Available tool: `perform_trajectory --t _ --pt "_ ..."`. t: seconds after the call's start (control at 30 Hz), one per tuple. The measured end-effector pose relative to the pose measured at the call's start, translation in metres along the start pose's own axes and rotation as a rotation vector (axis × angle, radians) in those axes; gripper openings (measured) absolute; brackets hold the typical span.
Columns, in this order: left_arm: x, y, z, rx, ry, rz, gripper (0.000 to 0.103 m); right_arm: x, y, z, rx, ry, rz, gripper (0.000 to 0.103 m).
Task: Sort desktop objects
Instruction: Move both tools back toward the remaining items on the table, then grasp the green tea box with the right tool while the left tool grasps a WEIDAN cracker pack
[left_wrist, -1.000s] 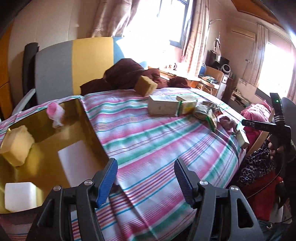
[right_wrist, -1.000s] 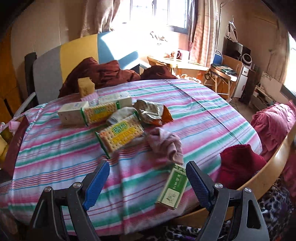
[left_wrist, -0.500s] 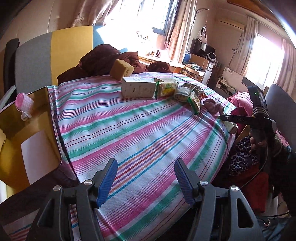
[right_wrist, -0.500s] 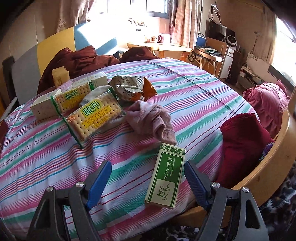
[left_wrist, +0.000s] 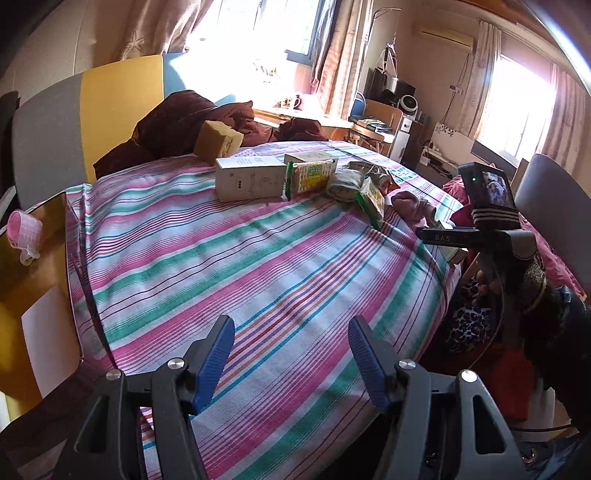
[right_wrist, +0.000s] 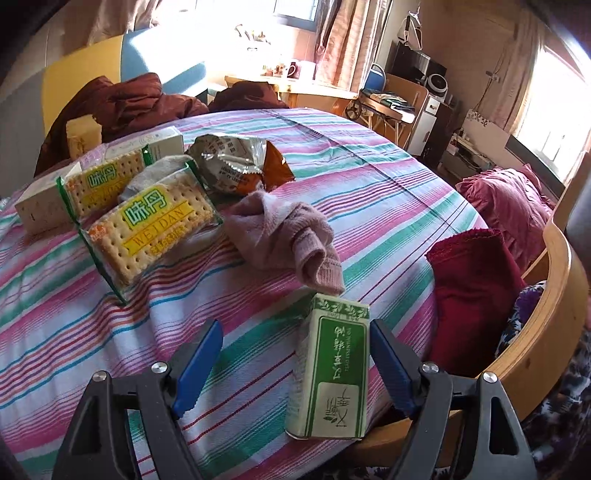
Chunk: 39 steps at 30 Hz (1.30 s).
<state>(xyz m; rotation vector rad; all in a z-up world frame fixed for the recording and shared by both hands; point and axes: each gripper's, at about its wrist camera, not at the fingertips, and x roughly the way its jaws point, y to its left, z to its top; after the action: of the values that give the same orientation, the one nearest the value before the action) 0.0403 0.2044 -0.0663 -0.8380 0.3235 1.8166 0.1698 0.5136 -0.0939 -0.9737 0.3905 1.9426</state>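
Green box (right_wrist: 332, 369) of tea lies near the table's (right_wrist: 369, 184) edge on the striped cloth, between the spread blue-padded fingers (right_wrist: 199, 354) of the right gripper (right_wrist: 295, 363). The jaws stand wide apart; the right-hand pad sits just beside the box's long side, and whether it touches cannot be told, while the left-hand pad is clear of it. A crumpled pink sock (right_wrist: 288, 236) rests just beyond the box's far end. Farther back lie two packets of crackers (right_wrist: 151, 225), a torn foil wrapper (right_wrist: 236, 162) and a white carton (right_wrist: 37, 206). A dark red cloth (right_wrist: 469, 288) hangs over the chair at the table's right. From the left wrist view, the left gripper (left_wrist: 291, 354) hovers with its fingers (left_wrist: 216, 354) equally wide apart, holding nothing above bare striped cloth. A yellow sponge (left_wrist: 218, 138) sits at the far edge, and a pink item (left_wrist: 24, 229) lies in a yellow tray (left_wrist: 55, 288) at left.
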Motion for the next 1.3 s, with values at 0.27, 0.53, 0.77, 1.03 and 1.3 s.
perform_trajectory --t 0.27,0.53,0.77,1.03,1.3 --pt "0.007 -0.006 0.016 0.016 -0.013 -0.014 0.065 0.001 -0.009 -0.006 0.08 0.011 0.135 0.038" --pt "0.045 -0.019 0.056 0.013 0.011 -0.058 0.065 -0.002 0.001 -0.013 0.008 -0.05 0.231 0.031" --pt "0.089 -0.052 0.09 0.082 0.058 -0.084 0.065 0.003 -0.004 -0.016 0.011 -0.087 0.298 0.032" --pt "0.143 -0.073 0.132 0.049 0.127 -0.169 0.065 0.01 -0.017 -0.018 0.044 -0.12 0.399 0.033" --pt "0.184 -0.102 0.155 0.176 0.182 -0.16 0.069 0.014 -0.026 -0.021 0.079 -0.151 0.484 0.036"
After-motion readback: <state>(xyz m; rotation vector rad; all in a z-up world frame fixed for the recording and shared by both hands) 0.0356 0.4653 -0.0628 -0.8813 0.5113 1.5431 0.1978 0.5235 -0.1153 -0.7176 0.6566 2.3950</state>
